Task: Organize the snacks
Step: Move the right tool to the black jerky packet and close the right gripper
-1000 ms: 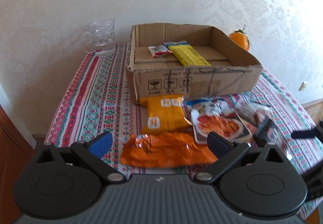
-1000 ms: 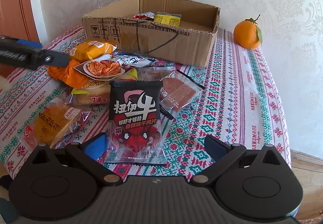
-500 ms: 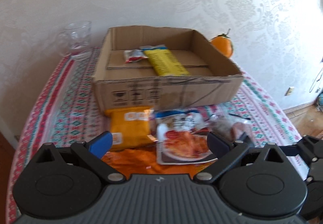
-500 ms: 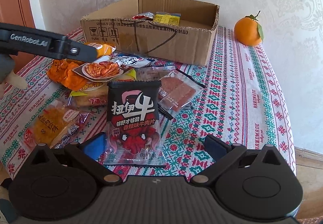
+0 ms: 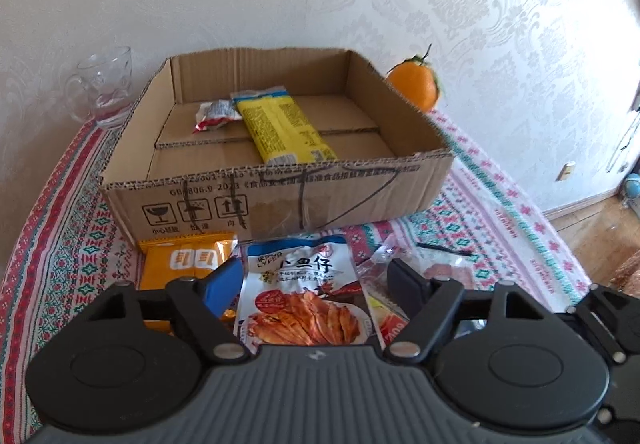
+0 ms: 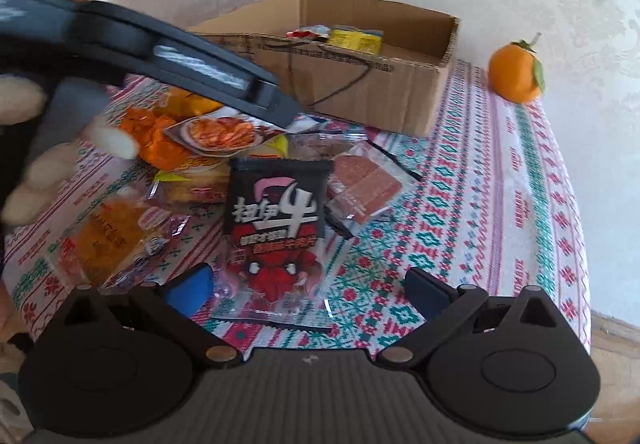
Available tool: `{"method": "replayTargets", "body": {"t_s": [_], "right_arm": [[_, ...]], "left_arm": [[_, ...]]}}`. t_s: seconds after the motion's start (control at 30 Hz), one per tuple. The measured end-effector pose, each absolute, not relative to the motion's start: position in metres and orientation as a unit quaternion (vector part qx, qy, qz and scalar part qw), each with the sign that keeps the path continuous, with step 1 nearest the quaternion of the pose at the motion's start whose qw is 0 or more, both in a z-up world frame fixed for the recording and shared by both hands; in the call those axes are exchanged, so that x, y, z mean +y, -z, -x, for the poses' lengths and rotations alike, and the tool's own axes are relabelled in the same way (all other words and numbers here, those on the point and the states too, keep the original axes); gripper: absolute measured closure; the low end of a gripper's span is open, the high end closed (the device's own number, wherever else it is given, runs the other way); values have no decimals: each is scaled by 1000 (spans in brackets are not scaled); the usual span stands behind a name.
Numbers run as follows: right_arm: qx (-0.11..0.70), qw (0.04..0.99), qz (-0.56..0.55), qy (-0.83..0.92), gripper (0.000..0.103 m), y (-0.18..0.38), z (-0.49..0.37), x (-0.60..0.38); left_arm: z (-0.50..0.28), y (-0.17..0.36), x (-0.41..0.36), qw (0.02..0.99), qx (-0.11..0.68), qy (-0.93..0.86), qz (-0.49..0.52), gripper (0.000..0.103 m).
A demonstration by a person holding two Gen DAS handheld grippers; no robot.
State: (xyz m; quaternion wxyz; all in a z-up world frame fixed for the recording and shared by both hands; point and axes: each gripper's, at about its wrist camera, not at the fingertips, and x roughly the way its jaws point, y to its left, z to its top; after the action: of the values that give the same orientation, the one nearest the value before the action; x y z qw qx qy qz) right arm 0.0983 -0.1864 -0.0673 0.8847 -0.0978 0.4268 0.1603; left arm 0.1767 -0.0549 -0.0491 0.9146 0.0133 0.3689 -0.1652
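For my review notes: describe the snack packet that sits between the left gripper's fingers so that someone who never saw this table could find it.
Start at the open cardboard box on the patterned tablecloth. Just in front of its near wall lies the fish snack packet, between the fingers of the closing left gripper. Unlike the plain orange packet beside it, it has a white-and-blue top and a photo of reddish fried fish on a plate.

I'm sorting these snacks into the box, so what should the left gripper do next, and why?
Probably finish closing on the fish snack pouch: the left gripper has it between its closing jaws, pads not yet pressing, and the cardboard box sits just behind with room inside.
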Motion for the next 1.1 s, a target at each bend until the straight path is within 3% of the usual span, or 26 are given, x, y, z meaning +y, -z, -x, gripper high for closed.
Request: {"method": "replayTargets", "body": {"t_s": [0.63, 1.1], "right_arm": [[415, 882, 91, -203, 0, 68, -101, -187], [409, 886, 83, -202, 1, 62, -96, -189]], "left_arm": [[-209, 74, -79, 888, 441, 123, -40, 23], [-209, 74, -86, 896, 425, 114, -53, 25]]}}
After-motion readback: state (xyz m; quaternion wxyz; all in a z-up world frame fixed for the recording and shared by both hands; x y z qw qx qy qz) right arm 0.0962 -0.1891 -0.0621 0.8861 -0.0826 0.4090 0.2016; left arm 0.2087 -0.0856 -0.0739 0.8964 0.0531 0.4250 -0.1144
